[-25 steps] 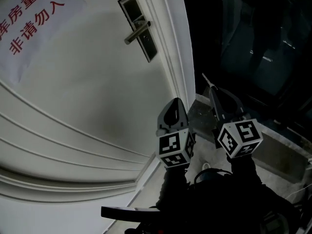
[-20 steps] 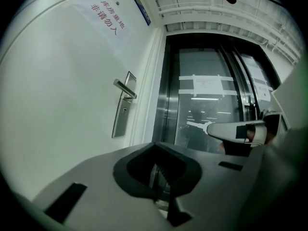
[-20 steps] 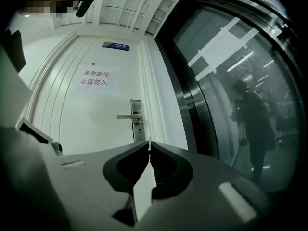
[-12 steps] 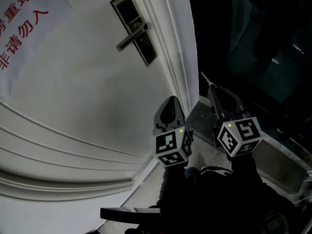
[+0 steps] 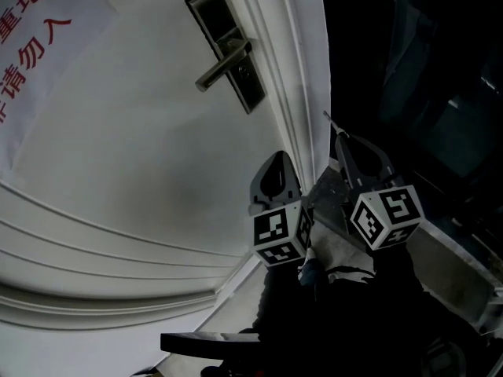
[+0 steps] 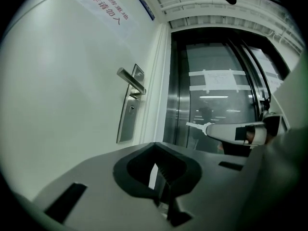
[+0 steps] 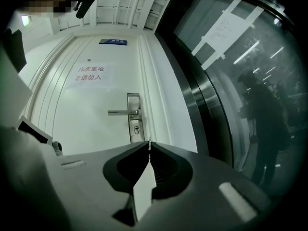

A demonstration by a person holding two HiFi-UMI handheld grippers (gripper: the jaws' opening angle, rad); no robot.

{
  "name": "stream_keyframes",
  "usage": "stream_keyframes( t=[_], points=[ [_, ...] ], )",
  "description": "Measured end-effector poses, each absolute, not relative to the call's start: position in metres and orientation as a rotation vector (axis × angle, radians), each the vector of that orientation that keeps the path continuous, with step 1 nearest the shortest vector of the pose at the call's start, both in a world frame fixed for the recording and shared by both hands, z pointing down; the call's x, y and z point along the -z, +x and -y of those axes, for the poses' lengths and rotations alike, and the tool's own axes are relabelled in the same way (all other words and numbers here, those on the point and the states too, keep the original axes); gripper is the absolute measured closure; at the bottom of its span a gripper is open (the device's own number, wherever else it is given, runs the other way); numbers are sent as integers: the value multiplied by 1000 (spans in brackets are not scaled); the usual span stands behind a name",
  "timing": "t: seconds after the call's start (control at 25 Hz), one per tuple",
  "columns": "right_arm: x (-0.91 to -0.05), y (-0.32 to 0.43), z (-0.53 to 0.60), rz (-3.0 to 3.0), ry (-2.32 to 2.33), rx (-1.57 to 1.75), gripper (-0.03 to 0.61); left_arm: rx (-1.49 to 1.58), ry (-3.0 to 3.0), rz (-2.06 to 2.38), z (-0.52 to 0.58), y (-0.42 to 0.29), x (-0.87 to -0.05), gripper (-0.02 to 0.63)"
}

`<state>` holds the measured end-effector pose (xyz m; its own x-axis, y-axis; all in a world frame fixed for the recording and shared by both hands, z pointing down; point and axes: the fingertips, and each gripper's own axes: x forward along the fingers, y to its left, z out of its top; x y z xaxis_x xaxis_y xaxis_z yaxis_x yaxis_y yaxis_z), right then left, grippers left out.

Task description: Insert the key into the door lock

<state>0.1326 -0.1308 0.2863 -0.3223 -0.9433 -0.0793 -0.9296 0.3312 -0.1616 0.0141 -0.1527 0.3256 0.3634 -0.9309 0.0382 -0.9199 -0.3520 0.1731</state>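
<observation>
With the right gripper (image 7: 149,148) clamped on the key (image 7: 149,140), well short of the keyhole (image 7: 136,128) under the handle (image 7: 122,112), and the left gripper (image 6: 155,143) closed empty, the slim blade may pivot and miss.

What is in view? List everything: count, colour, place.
door: 1, white, at left
lock plate with lever handle: 1, metallic, by the door's right edge
keyhole: 1, dark, under the lever
notice: 1, white with red characters, on the door
sign: 1, blue, above the notice
glass wall: 1, dark, right of the door
taped sheet: 1, white, on the glass
key: 1, pale, in the right gripper
left gripper: 1, grey, shut, empty
right gripper: 1, grey, shut on the key
</observation>
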Motion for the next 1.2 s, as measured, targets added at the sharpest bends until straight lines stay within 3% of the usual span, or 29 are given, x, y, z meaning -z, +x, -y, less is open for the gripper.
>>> stream_keyframes(
  t=[0.76,1.2],
  points=[
    [-266,92,252,-2555,-1673,-45,566,151,2503,1708,257,-12,-303,612],
    [-237,59,272,-2842,-1581,-648,566,148,2484,1734,273,-20,-301,612]
  ],
)
